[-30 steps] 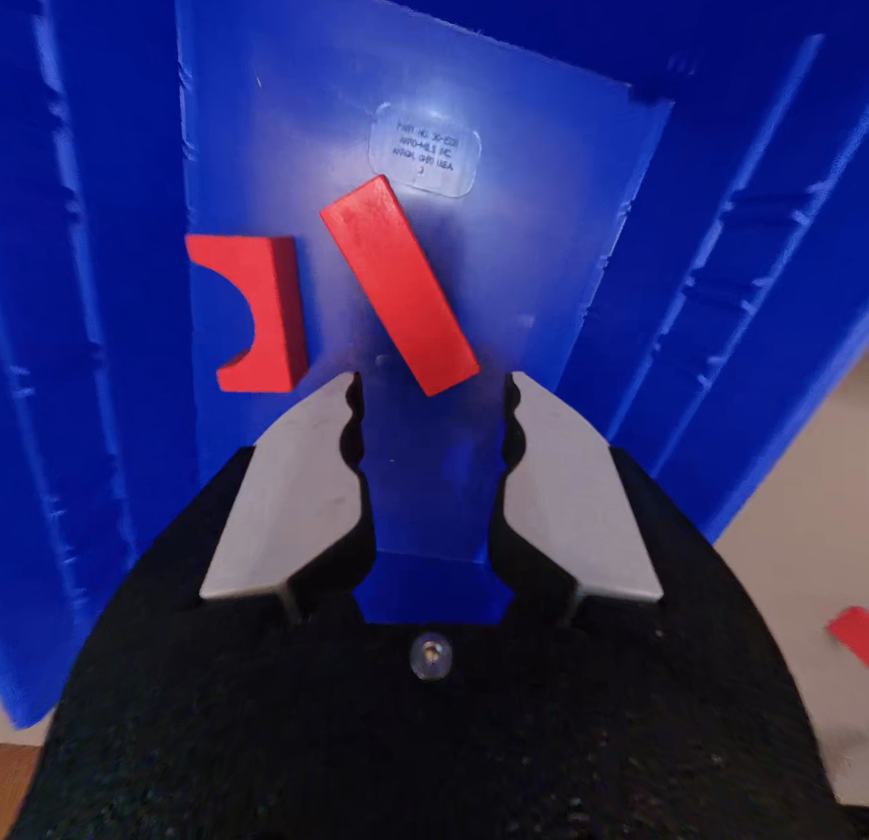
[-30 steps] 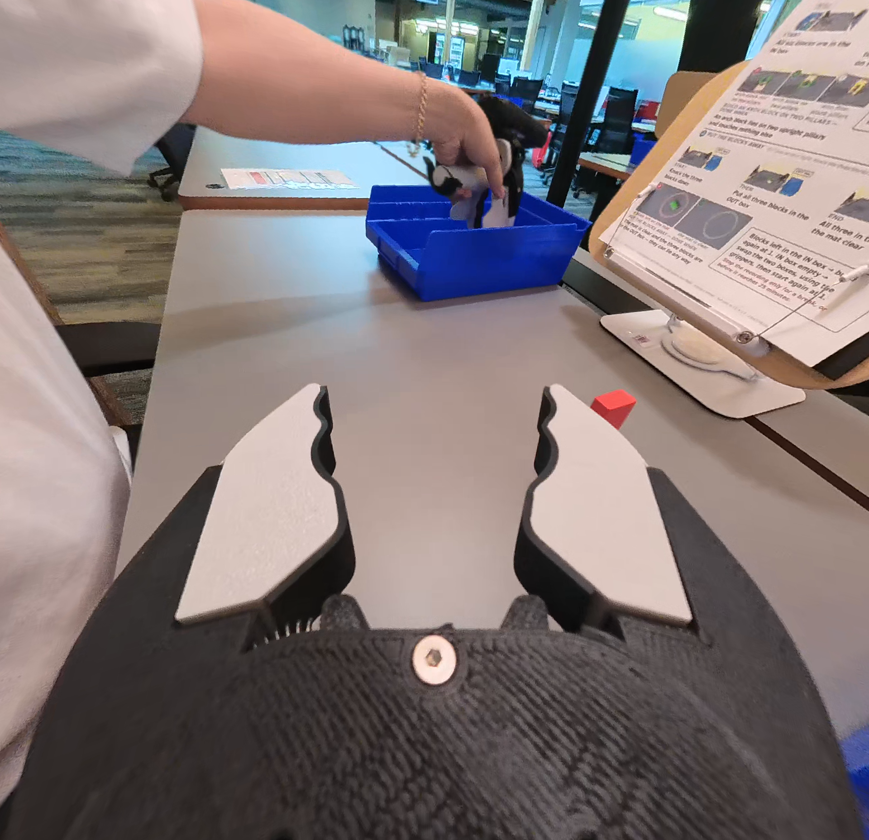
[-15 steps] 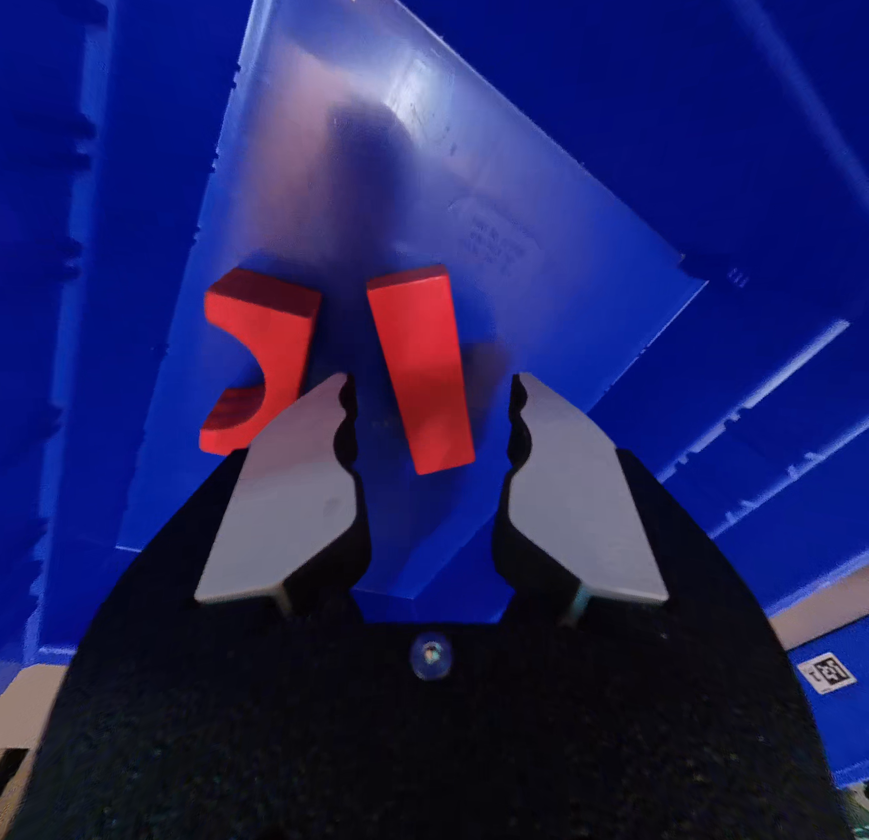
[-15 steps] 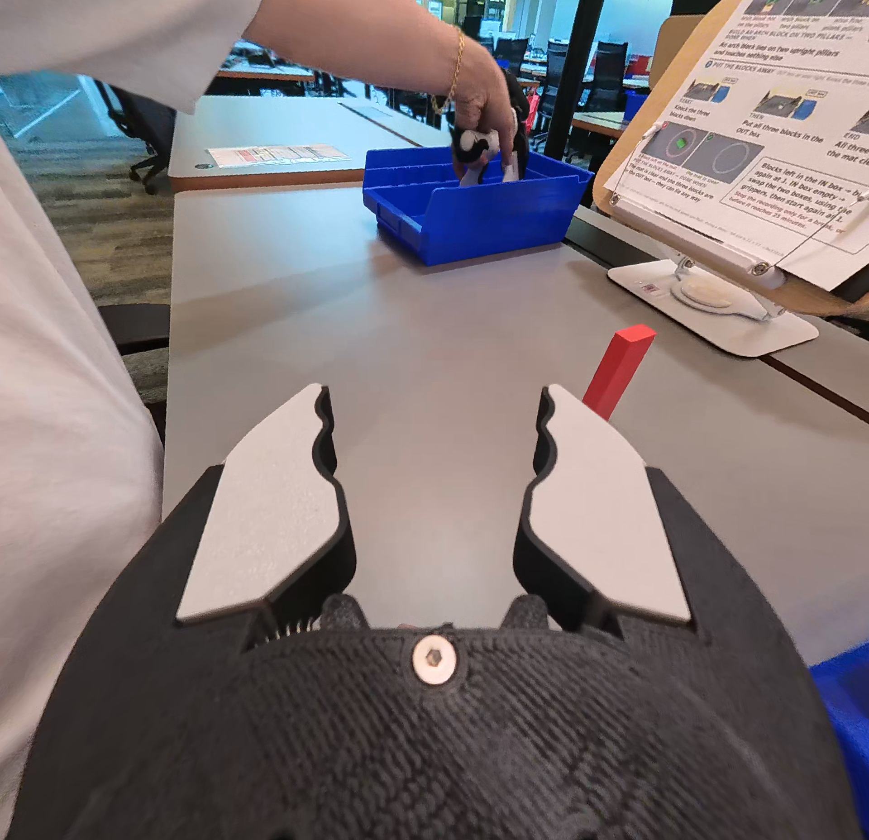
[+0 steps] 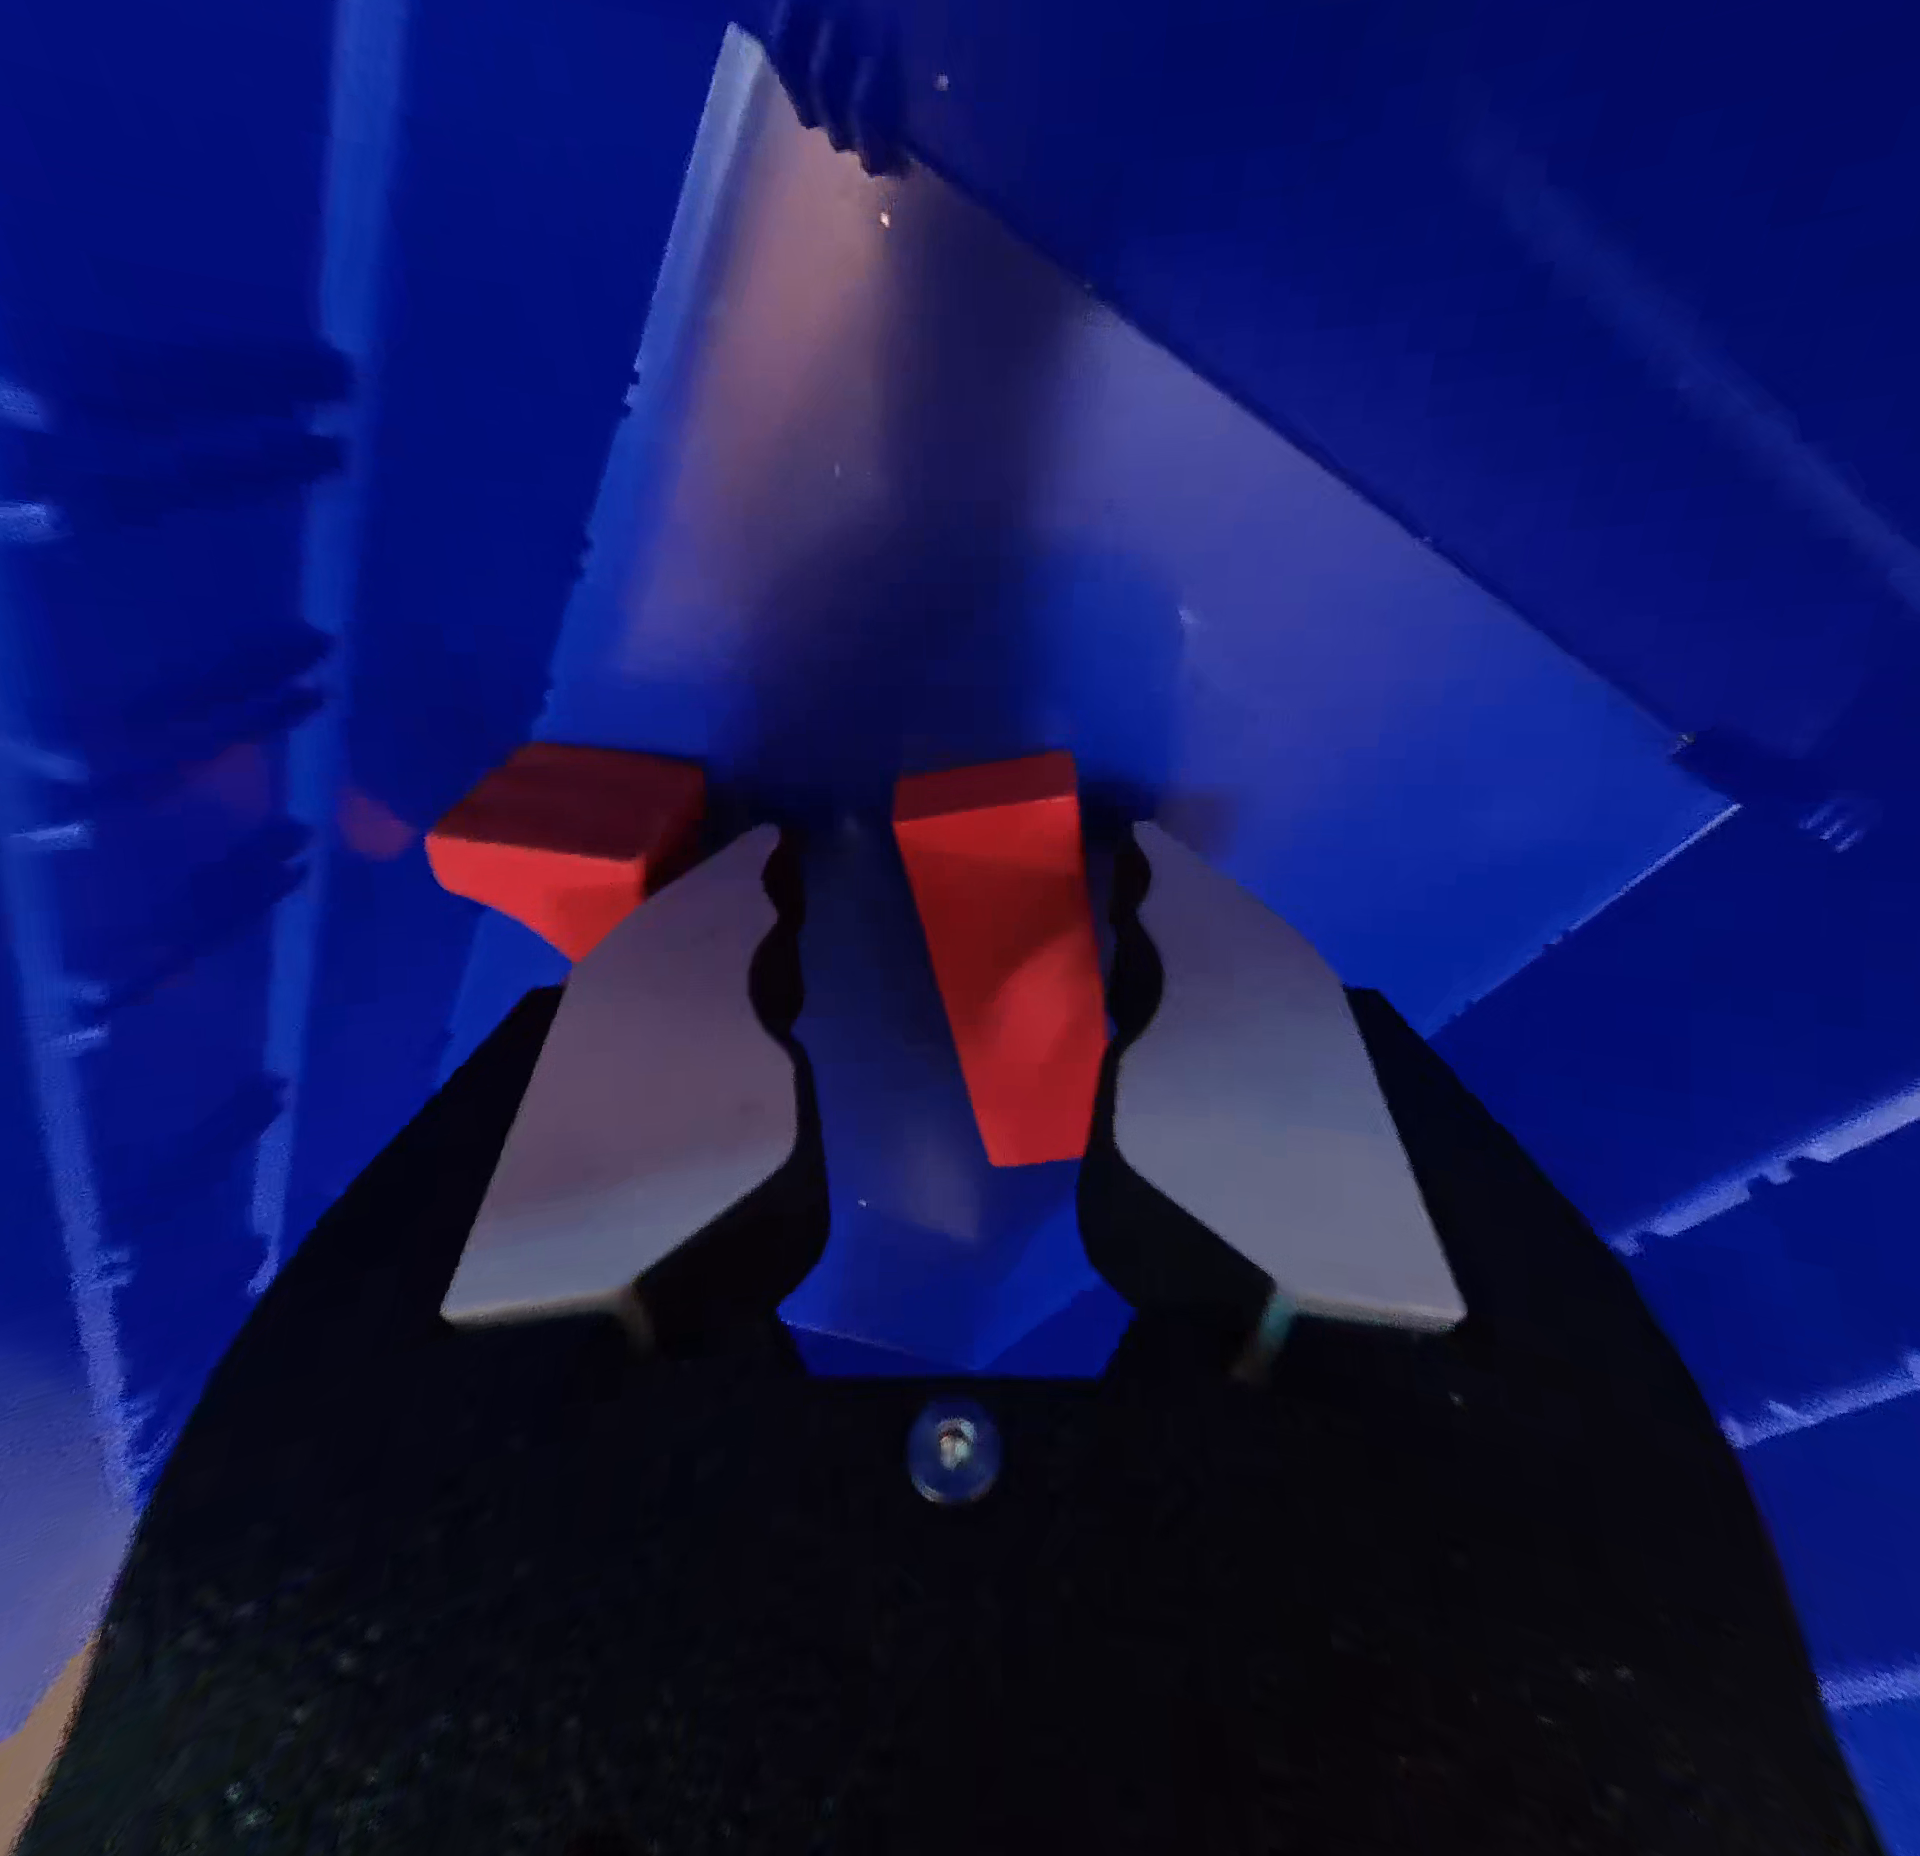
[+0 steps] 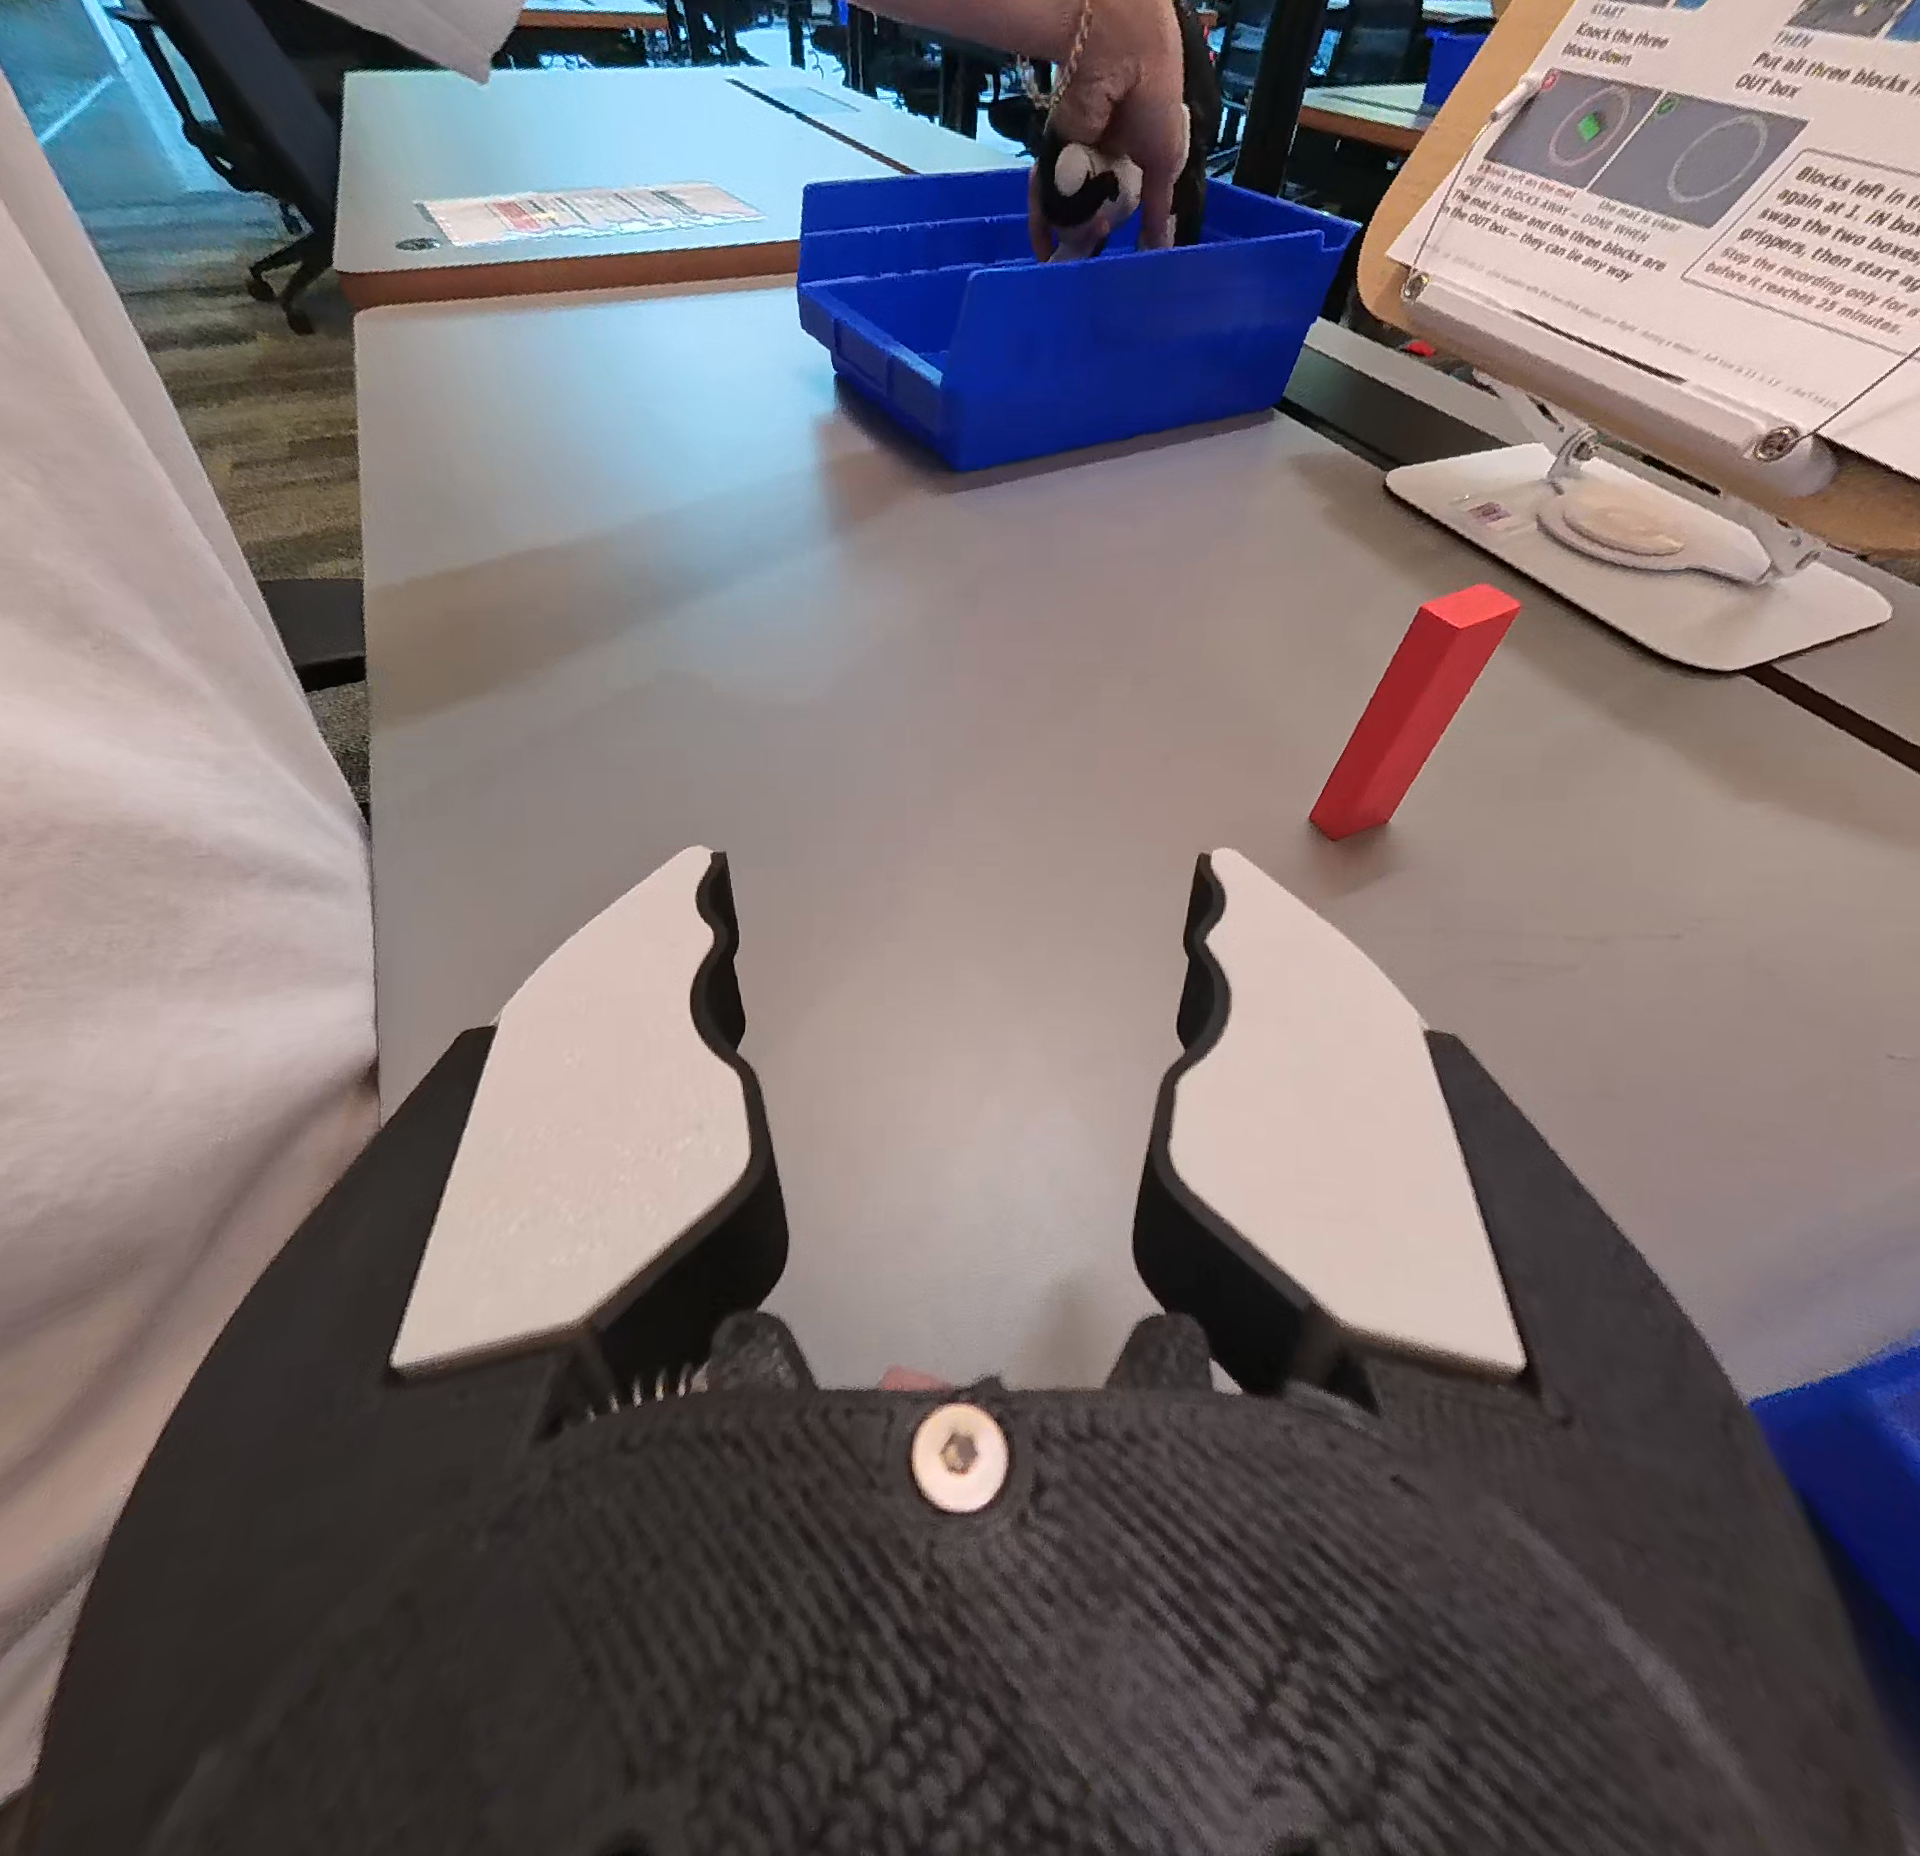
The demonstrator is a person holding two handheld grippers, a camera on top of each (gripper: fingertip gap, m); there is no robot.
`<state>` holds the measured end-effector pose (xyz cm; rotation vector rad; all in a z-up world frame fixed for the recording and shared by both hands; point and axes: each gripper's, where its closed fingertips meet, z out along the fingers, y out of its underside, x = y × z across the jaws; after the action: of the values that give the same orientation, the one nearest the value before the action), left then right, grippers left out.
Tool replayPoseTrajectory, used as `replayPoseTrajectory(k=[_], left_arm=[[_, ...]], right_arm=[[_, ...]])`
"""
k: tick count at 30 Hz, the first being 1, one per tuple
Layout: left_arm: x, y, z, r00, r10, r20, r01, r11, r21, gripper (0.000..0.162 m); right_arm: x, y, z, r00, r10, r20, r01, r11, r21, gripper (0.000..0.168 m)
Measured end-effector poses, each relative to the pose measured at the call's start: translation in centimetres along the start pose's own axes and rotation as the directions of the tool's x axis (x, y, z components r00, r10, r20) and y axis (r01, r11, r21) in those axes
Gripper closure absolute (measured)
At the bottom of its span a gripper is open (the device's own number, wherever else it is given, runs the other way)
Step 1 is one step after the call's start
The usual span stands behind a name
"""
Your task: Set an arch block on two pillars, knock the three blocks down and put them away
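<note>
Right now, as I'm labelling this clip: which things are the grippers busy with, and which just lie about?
At the grippers: left gripper, open, astride red bar block in blue bin; red arch block beside it; right gripper, open, nearest standing red block.
Lying about: table; instruction stand; far sheet.

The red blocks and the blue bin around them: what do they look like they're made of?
The red rectangular block and the red arch block look like painted wood, though moulded plastic is possible: matte, even colour, crisp square edges. The blue bin looks like moulded plastic: a glossy floor that catches glare, with ribbed walls. The upright red block on the grey table has the same matte finish.
</note>
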<state>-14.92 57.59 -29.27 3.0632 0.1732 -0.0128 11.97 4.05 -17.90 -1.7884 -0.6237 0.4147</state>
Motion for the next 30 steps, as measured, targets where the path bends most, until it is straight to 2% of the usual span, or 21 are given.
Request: replayPoseTrajectory(k=[8, 10, 11, 12, 16, 20, 25, 30], left_arm=[[0.2, -0.7, 0.0, 1.000, 0.004, 0.000, -0.004, 1.000, 0.003, 0.102], [0.1, -0.7, -0.1, 1.000, 0.008, 0.001, -0.008, 1.000, 0.000, 0.109], [0.1, -0.7, -0.1, 1.000, 0.017, 0.000, -0.017, 1.000, 0.004, 0.122], [0.1, -0.7, -0.1, 1.000, 0.029, -0.003, -0.028, 1.000, 0.008, 0.128], [0.1, -0.5, -0.2, 0.993, 0.119, -0.027, -0.118, 0.993, 0.014, 0.128], [1.0, -0.2, -0.8, 0.971, 0.190, -0.142, -0.184, 0.981, 0.053, 0.127], [2.2, -0.4, -4.1, 0.907, 0.334, -0.255, -0.292, 0.937, 0.189, 0.128], [3.8, -0.4, -9.0, 0.790, 0.504, -0.349, -0.357, 0.841, 0.405, 0.129]], right_arm=[[0.2, 0.8, 0.7, 1.000, 0.002, 0.002, -0.002, 0.999, -0.043, 0.085], [0.1, 1.1, 0.8, 1.000, -0.003, 0.003, 0.004, 0.998, -0.062, 0.085], [0.0, 1.3, 0.9, 1.000, -0.009, 0.007, 0.009, 0.997, -0.074, 0.085], [-0.1, 1.5, 0.9, 1.000, -0.015, 0.008, 0.016, 0.996, -0.083, 0.085], [-0.3, 1.4, 1.2, 1.000, -0.017, 0.014, 0.018, 0.997, -0.071, 0.085], [-0.4, 1.0, 1.3, 1.000, -0.030, 0.009, 0.030, 0.998, -0.060, 0.086], [-0.8, 0.8, 1.0, 0.999, -0.035, 0.000, 0.035, 0.998, -0.059, 0.087], [-1.4, 0.6, 1.0, 0.999, -0.047, 0.003, 0.047, 0.998, -0.045, 0.088]])
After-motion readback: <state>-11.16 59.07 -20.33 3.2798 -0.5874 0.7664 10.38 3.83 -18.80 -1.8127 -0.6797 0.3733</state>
